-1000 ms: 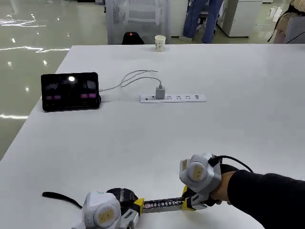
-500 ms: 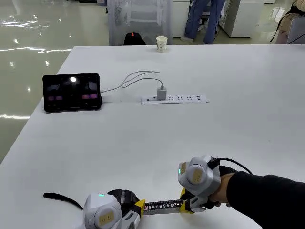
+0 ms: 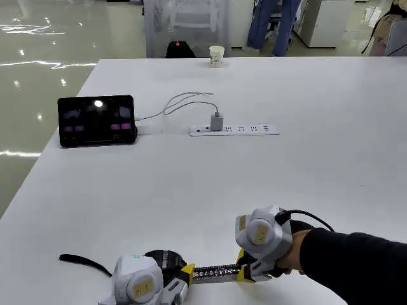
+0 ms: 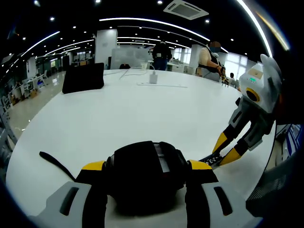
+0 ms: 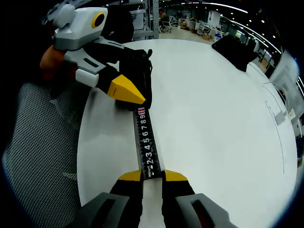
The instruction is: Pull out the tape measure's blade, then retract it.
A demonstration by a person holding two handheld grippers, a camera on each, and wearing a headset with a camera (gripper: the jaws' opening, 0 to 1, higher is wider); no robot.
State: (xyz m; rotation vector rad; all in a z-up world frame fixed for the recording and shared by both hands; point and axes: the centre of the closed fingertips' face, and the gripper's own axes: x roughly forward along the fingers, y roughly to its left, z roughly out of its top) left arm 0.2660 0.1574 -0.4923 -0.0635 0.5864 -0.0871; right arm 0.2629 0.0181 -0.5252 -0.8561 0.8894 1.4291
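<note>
Left gripper [image 4: 147,166] clamps the tape measure case [image 3: 163,260] — an anchor. Right gripper [image 5: 152,176], near the case, pinches the blade [image 5: 144,137] end to pull.

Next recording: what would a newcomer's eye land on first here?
The tape measure at the near edge of the table: the left gripper clamps its black case while the right gripper pinches the blade, a short numbered stretch drawn out between them. Farther back lie a dark tablet, left, and a power strip.
</note>
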